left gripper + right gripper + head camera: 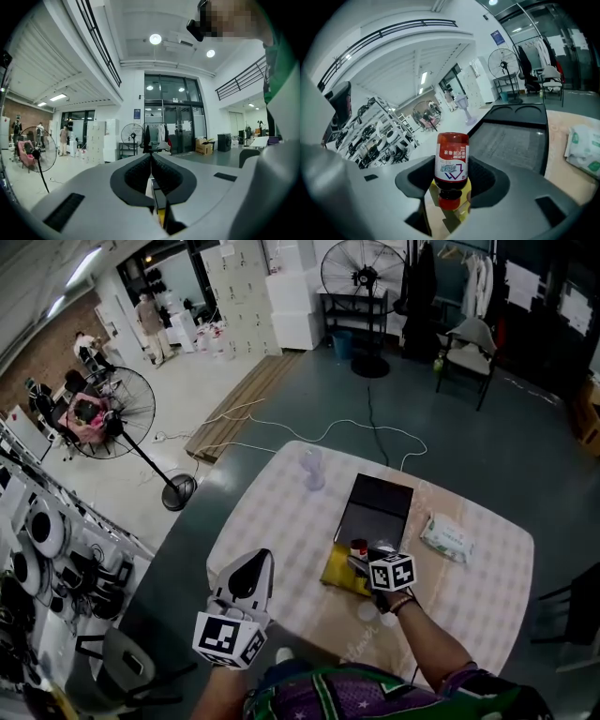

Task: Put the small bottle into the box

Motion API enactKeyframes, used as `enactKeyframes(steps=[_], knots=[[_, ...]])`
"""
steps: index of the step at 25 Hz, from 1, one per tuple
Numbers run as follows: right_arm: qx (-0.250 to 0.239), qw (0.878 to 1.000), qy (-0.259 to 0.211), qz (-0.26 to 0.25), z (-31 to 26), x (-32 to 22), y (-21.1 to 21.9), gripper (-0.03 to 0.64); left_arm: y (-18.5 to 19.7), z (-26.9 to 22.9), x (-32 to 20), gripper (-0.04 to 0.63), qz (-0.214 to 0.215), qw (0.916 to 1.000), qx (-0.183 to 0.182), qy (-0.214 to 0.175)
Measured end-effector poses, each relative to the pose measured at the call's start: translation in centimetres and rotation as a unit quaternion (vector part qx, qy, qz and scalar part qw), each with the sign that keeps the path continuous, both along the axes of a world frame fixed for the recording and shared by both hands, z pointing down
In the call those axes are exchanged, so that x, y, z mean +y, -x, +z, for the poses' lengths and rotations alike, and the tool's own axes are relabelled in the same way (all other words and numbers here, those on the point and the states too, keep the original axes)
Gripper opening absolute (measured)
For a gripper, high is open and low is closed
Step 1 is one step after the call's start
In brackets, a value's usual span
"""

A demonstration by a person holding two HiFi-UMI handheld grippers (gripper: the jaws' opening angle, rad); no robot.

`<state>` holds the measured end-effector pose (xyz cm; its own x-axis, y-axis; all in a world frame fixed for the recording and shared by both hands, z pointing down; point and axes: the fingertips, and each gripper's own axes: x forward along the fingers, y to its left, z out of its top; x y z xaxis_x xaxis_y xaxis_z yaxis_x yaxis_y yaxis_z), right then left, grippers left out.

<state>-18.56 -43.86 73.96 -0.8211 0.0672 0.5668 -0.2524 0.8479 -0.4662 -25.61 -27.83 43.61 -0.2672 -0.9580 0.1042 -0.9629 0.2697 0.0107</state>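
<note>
Round-cornered table under a pale checked cloth (281, 531), standing on a dark floor. On it, toward the far side, a shallow black rectangular box with grey lining (377, 507), open on top and with nothing in it that shows. Just at its near edge lies a flat yellow thing (336, 575), kind unclear. A soft white packet with green print (447, 538) lies right of the box, apart from it. Left gripper (151, 158) is held up off the table's near-left edge, jaws pressed together on nothing, taking no part. Right gripper (451, 180) is clamped across the labelled body of the small brown bottle with a red cap (451, 168), cap end pointing back toward that gripper's camera. The bottle is over the yellow thing, just short of the box rim – lifted or resting, cannot tell. Judgement: the grasp is done; the carry over the rim and the release remain – the bottle is not yet in the box.
</note>
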Motion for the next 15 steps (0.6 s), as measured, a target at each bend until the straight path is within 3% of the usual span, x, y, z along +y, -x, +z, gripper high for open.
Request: enactKeyframes(steps=[6, 15], knots=[[0.035, 0.999, 0.023, -0.019, 3.5, 1.0, 0.8, 0.225, 0.4, 1.0, 0.2, 0.025, -0.010, 0.9999, 0.003, 0.012], [0.109, 0.993, 0.014, -0.049, 7.2, 2.4, 0.9, 0.227, 1.4, 1.2, 1.6, 0.025, -0.028, 0.9994, 0.007, 0.017]])
